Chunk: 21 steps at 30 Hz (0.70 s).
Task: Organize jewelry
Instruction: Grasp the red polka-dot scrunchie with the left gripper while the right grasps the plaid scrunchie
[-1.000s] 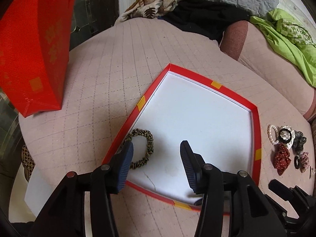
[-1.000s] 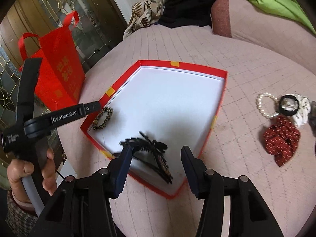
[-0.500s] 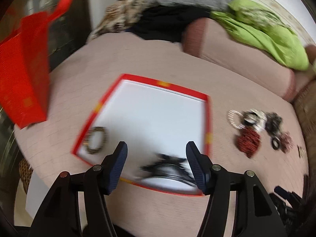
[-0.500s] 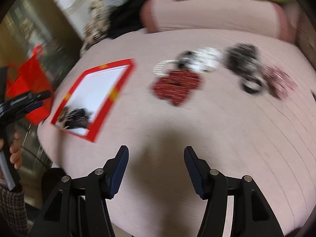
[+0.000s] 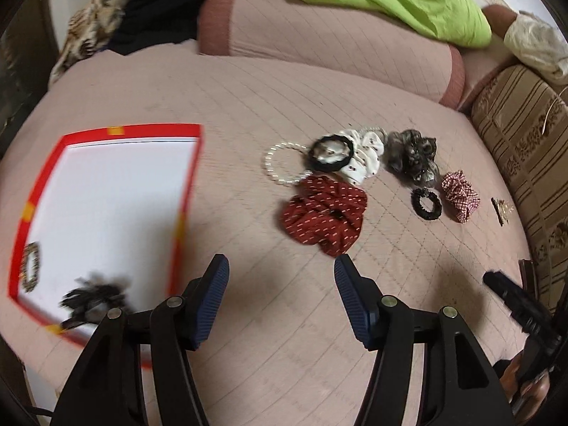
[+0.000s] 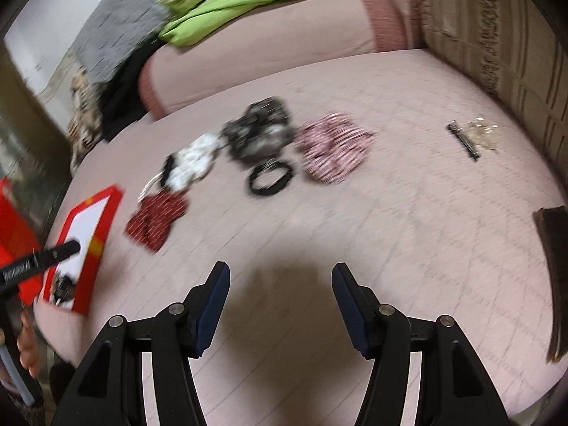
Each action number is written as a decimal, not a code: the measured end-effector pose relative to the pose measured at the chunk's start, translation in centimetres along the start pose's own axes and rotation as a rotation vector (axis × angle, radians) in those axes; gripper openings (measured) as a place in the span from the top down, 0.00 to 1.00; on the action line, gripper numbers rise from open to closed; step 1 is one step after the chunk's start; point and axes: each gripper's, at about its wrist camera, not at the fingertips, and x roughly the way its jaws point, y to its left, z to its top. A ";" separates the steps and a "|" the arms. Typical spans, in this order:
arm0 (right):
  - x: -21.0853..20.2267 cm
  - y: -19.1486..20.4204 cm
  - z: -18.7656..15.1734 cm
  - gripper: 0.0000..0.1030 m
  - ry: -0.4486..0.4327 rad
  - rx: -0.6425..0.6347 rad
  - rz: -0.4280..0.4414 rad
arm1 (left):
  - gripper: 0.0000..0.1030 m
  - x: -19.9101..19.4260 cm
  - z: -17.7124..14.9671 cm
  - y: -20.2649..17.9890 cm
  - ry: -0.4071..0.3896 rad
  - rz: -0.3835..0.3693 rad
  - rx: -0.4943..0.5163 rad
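Red-rimmed box (image 5: 184, 191) already holds two pieces, so my empty, parted left gripper (image 5: 280, 285) and right gripper (image 6: 280, 293) face the loose scrunchies (image 5: 325, 218).

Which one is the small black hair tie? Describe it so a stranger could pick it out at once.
Start at the red-rimmed white tray on the pink quilted cushion, then follow the loose cluster of hair accessories away from it. The small black hair tie lies just below the grey-brown scrunchie, beside the red-and-white checked scrunchie. It is the only thin, plain black ring lying flat by itself.

Black claw (image 5: 280, 296) — ribbed blue pads (image 5: 349, 293)
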 end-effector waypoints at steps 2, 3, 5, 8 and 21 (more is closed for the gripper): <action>0.6 -1.2 1.5 0.37 -0.021 0.021 -0.030 | 0.41 1.3 0.6 -0.7 0.003 0.006 0.019; 1.0 -1.7 2.2 0.37 -0.029 0.028 -0.040 | 0.41 2.0 0.9 -1.1 0.002 0.009 0.032; 1.8 -2.6 3.6 0.36 -0.043 0.043 -0.056 | 0.41 3.4 1.6 -1.8 0.002 0.019 0.057; 3.0 -3.8 5.8 0.32 -0.056 0.079 -0.068 | 0.41 5.3 2.6 -2.5 0.013 0.023 0.078; 8.3 -5.7 8.8 0.32 -0.002 0.163 -0.065 | 0.41 10.6 4.0 -2.6 0.074 -0.016 0.025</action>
